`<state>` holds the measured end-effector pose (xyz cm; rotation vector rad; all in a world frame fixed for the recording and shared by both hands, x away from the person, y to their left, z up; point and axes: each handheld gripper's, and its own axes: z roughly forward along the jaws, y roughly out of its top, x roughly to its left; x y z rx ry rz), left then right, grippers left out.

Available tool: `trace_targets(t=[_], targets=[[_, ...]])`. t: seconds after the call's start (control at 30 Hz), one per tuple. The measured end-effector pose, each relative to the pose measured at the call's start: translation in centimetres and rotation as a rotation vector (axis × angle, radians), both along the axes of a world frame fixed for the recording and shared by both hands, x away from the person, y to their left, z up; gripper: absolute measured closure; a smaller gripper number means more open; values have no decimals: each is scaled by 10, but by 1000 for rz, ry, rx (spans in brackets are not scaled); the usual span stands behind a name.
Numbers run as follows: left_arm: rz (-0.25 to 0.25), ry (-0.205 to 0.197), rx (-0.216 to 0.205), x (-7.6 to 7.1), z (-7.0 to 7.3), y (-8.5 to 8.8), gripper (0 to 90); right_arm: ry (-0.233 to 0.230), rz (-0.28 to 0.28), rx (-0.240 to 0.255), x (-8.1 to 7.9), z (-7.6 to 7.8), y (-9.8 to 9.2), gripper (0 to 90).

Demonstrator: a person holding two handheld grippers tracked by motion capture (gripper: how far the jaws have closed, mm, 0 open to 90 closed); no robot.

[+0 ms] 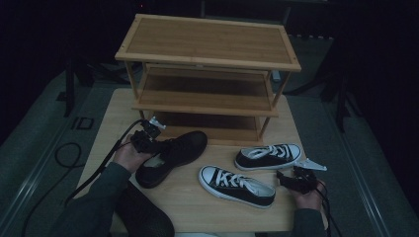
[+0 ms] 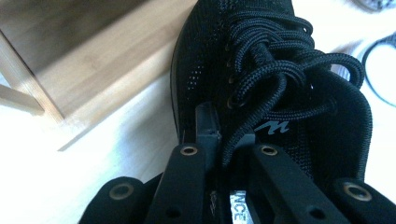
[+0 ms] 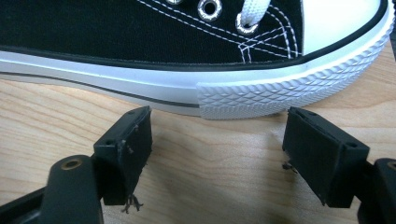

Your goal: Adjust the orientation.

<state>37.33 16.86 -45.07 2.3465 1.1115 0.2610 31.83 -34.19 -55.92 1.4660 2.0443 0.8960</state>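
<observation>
A black mesh running shoe (image 1: 173, 155) lies on the wooden table (image 1: 192, 205) in front of the rack, toe pointing right and away. My left gripper (image 1: 148, 140) is shut on its near side wall beside the laces; in the left gripper view the jaws (image 2: 226, 135) pinch the shoe (image 2: 261, 70) close together. Two black-and-white canvas sneakers lie to the right, one farther (image 1: 268, 157) and one nearer (image 1: 237, 185). My right gripper (image 1: 286, 178) rests low at the table's right, open. In the right gripper view its jaws (image 3: 219, 140) stand apart just short of a sneaker's (image 3: 187, 37) rubber toe cap.
A three-tier bamboo shoe rack (image 1: 207, 42) stands at the back of the table, and its lowest shelf (image 2: 79, 60) is just beyond the black shoe. Cables trail from both grippers off the table's near edge. Dark floor surrounds the table.
</observation>
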Motion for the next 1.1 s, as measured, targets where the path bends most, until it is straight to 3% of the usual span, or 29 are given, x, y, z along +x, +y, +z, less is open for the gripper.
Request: trace_targets(t=[0.53,0.87,1.1], targets=[[96,-29,-39,24,11,1,873,0,2,0,0,0,0,235],[175,-39,-49,36,4,1,874,0,3,0,0,0,0,234],[255,-81,-48,39,-1,1,874,0,3,0,0,0,0,234]])
